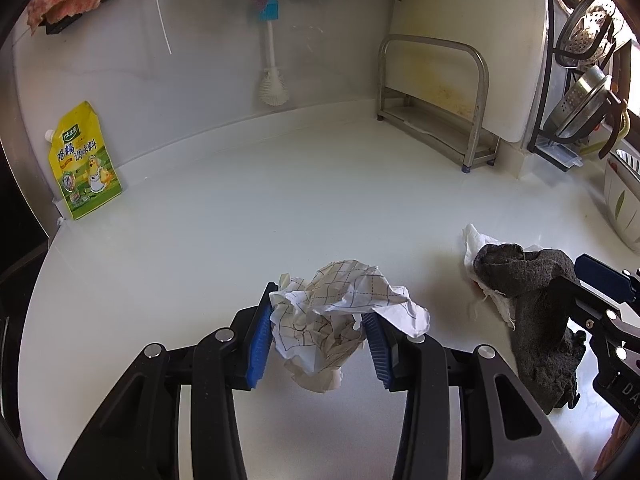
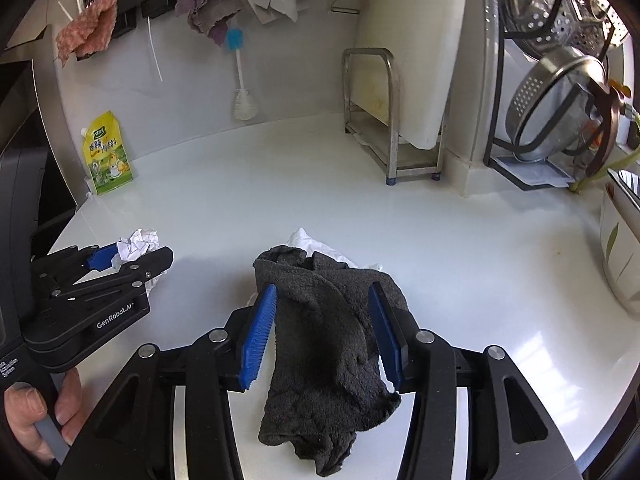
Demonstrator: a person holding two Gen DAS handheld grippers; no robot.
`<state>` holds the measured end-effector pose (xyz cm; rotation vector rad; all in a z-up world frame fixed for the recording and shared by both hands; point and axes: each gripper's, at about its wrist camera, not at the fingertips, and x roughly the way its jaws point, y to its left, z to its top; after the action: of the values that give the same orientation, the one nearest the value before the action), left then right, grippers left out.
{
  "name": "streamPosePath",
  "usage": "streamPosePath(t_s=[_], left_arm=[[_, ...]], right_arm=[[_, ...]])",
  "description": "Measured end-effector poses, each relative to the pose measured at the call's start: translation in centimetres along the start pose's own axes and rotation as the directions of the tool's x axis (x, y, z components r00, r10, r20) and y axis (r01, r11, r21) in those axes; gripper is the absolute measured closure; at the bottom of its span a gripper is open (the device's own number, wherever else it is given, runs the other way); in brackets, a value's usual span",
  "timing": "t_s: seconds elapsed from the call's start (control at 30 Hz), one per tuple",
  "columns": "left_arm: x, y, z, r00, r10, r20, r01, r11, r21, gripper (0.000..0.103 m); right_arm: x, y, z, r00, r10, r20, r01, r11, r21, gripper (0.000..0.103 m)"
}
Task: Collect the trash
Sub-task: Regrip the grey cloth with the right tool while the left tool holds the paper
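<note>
The left gripper [image 1: 318, 340] pinches a crumpled checked paper [image 1: 340, 320] between its blue pads, held just over the white counter [image 1: 280, 200]. The right gripper [image 2: 322, 338] stands spread – a dark grey cloth [image 2: 324, 356] lies loose between its pads, draped over a white tissue [image 2: 316, 246] on the counter.
</note>
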<state>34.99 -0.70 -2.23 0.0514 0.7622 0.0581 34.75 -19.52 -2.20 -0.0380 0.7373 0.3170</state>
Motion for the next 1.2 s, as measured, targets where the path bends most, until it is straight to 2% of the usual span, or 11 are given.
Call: streamPosePath(t_s=[0.03, 0.07, 0.1, 0.13, 0.27, 0.63, 0.93, 1.0, 1.07, 1.13, 1.2], left_arm=[[0.0, 0.0, 0.0, 1.000, 0.000, 0.001, 0.000, 1.000, 0.001, 0.062], [0.0, 0.0, 0.0, 1.000, 0.000, 0.001, 0.000, 1.000, 0.002, 0.062], [0.0, 0.0, 0.0, 1.000, 0.000, 0.002, 0.000, 1.000, 0.004, 0.062], [0.0, 0.0, 0.0, 1.000, 0.000, 0.002, 0.000, 1.000, 0.004, 0.062], [-0.1, 0.0, -0.1, 1.000, 0.000, 0.003, 0.000, 1.000, 0.004, 0.062], [-0.1, 0.1, -0.1, 1.000, -0.004, 0.002, 0.004, 1.000, 0.003, 0.062], [-0.1, 0.1, -0.1, 1.000, -0.009, 0.001, 0.009, 1.000, 0.003, 0.062], [-0.1, 0.1, -0.1, 1.000, -0.009, 0.001, 0.009, 1.000, 0.002, 0.062], [-0.1, 0.1, -0.1, 1.000, -0.008, 0.001, 0.008, 1.000, 0.003, 0.062], [-0.1, 0.1, -0.1, 1.000, -0.009, 0.001, 0.009, 1.000, 0.003, 0.062], [-0.1, 0.1, -0.1, 1.000, -0.007, 0.001, 0.007, 1.000, 0.003, 0.062]], right_arm=[[0.3, 0.1, 0.2, 1.000, 0.001, -0.004, -0.002, 1.000, -0.007, 0.057], [0.6, 0.2, 0.3, 1.000, 0.003, -0.015, -0.003, 1.000, -0.013, 0.062], [0.9, 0.3, 0.4, 1.000, 0.007, -0.028, -0.007, 1.000, -0.021, 0.068], [1.2, 0.4, 0.3, 0.999, 0.003, -0.043, -0.004, 1.000, -0.029, 0.080], [1.4, 0.9, -0.1, 0.998, -0.007, -0.056, 0.004, 0.998, -0.056, 0.100], [-0.8, -0.3, 0.1, 0.999, 0.037, 0.014, -0.037, 0.999, 0.009, 0.100], [-0.1, -0.5, -0.3, 0.999, 0.042, -0.032, -0.042, 0.999, 0.006, 0.100], [0.0, -0.5, -0.4, 0.999, 0.036, -0.037, -0.035, 0.999, 0.005, 0.093], [-0.2, -0.5, -0.5, 0.999, 0.035, -0.032, -0.035, 0.999, -0.001, 0.076], [-0.5, -0.5, -0.5, 0.999, 0.030, -0.024, -0.030, 1.000, -0.009, 0.068], [-0.5, -0.6, -0.6, 0.999, 0.031, -0.028, -0.031, 0.999, -0.009, 0.068]])
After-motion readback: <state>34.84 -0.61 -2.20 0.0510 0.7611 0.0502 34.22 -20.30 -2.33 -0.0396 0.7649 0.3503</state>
